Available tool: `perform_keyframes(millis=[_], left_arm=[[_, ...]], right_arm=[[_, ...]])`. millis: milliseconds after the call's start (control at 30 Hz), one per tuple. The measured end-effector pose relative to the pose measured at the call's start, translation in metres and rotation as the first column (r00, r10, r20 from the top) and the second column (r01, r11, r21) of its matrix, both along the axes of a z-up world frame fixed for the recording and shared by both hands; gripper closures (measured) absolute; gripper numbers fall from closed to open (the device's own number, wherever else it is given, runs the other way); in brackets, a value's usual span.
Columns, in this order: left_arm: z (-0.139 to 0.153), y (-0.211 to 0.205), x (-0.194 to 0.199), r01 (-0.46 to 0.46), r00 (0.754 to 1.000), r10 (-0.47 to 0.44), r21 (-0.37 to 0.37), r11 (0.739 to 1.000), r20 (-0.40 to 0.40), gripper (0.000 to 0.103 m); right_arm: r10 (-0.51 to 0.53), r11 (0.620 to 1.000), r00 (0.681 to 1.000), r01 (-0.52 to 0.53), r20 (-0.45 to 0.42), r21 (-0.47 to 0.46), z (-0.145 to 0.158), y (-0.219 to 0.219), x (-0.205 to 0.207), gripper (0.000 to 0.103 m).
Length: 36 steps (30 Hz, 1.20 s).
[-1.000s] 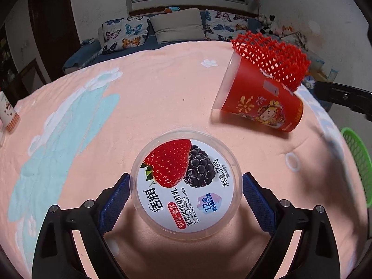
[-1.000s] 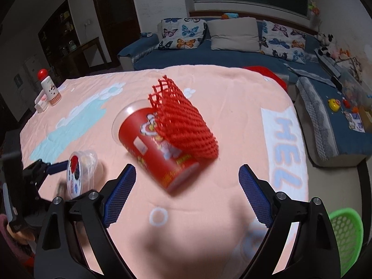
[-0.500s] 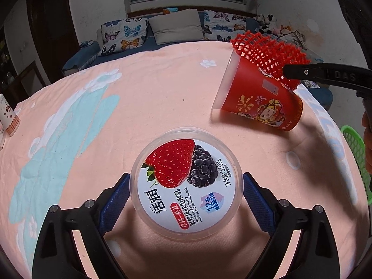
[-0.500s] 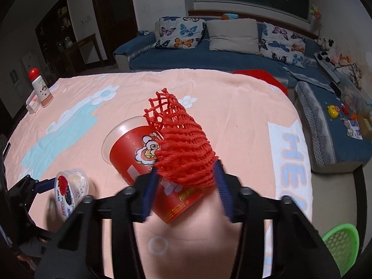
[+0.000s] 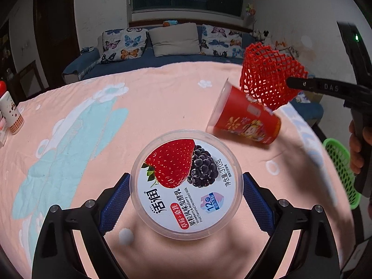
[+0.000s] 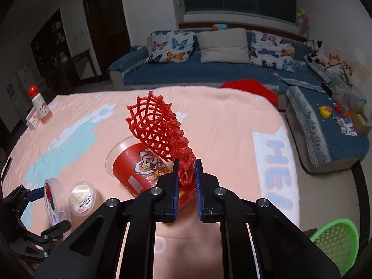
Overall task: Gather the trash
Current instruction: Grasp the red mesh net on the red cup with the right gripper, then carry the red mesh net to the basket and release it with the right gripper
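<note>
Trash is in both grippers at once. The right gripper has its blue pads pinched together on the lower, bunched end of a red foam fruit net; the net stands up and away from the pads, its open mouth fanned out at the top, clear of the red paper cup that lies on its side on the pink blanket just below and behind it. From the left wrist view the net hangs above the cup, with no contact that can be made out.

The left gripper is clamped on a round strawberry-and-mulberry yogurt tub, one blue pad on each side of its wall, the printed lid facing the camera. A second small lidded tub sits on the blanket beside it.

What the next move probably turns on is the green mesh basket, the likely bin: it stands off the blanket's near right corner, low and to the right of the right gripper, well apart from the left one. So the right hand is the nearer of the two. The net's long axis runs up and forward from the pads, so swinging right and tipping it mouth-down over the basket's rim looks the simplest route; being limp, it could snag on the rim.
</note>
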State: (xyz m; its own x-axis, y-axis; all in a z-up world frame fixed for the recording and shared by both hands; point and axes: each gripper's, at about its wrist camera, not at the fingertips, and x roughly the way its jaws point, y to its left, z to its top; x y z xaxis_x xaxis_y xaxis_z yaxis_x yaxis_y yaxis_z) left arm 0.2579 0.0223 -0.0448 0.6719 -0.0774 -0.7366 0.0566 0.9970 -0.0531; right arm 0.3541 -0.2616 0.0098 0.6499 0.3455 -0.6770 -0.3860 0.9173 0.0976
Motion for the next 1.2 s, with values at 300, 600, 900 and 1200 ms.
perform_keyframes(millis=[300, 600, 900, 1200], left_arm=[[0.024, -0.022, -0.012, 0.067, 0.997, -0.066, -0.026, 0.997, 0.050, 0.013], [0.038, -0.072, -0.017, 0.179, 0.982, -0.176, -0.045, 0.983, 0.076, 0.013], [0.043, -0.138, -0.023, 0.304, 0.951, -0.300, -0.045, 0.952, 0.081, 0.013], [0.042, -0.200, -0.026, 0.407, 0.912, -0.403, -0.044, 0.912, 0.070, 0.013]], right_arm=[[-0.055, 0.998, 0.997, 0.054, 0.048, 0.024, 0.027, -0.046, -0.039, 0.091], [-0.172, 0.985, 0.984, 0.172, 0.049, 0.012, 0.026, -0.116, -0.090, 0.091], [-0.337, 0.941, 0.941, 0.337, -0.005, -0.021, -0.003, -0.200, -0.139, 0.091], [-0.450, 0.892, 0.892, 0.447, -0.050, -0.057, -0.029, -0.256, -0.163, 0.091]])
